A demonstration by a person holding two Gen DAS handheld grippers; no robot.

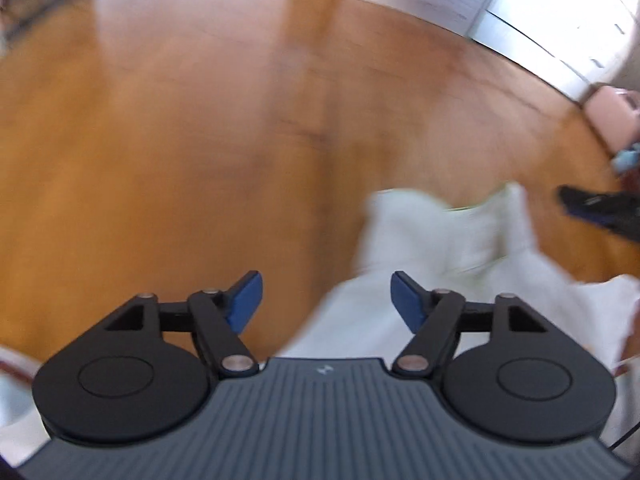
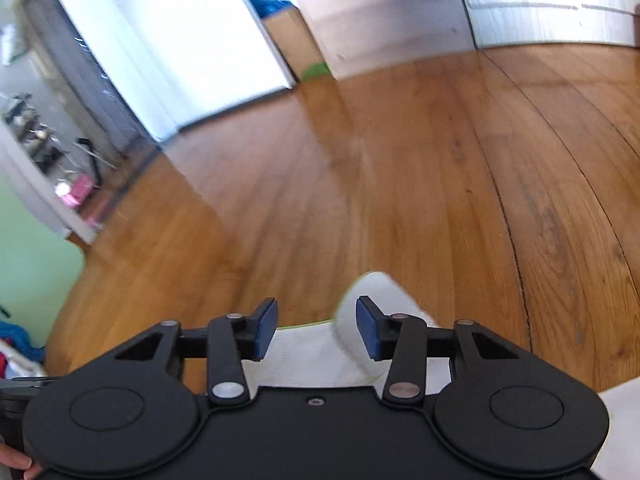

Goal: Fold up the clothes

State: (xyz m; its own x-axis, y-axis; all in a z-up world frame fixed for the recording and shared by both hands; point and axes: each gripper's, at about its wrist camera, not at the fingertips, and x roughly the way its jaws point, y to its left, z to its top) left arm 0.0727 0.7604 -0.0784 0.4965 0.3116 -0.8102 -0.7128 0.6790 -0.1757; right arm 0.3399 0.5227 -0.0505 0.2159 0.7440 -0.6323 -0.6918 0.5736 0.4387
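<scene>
Between the blue pads of the left gripper (image 1: 326, 300), jaws stand apart w/ nothing clamped; the white garment (image 1: 440, 248) lies rumpled on the wood floor (image 1: 200, 120) just beyond and to the right, blurred. The right gripper (image 2: 316, 328) also has jaws apart, not pressing cloth: a flap of the same white garment (image 2: 372, 312) w/ a green-edged hem sits beside the right-hand pad, the rest spread under the tool.

Risk, as a judgement: neither jaw holds fabric, so the raised flap could slump and undo the fold; closing on a bunched edge would likely grab several layers and drag the piece askew.

Containers: a cardboard box (image 2: 292, 40) by the far wall, blue stuff on top, contents can't be told. A dark shoe-like item (image 1: 600, 208) lies at the left view's right edge.
</scene>
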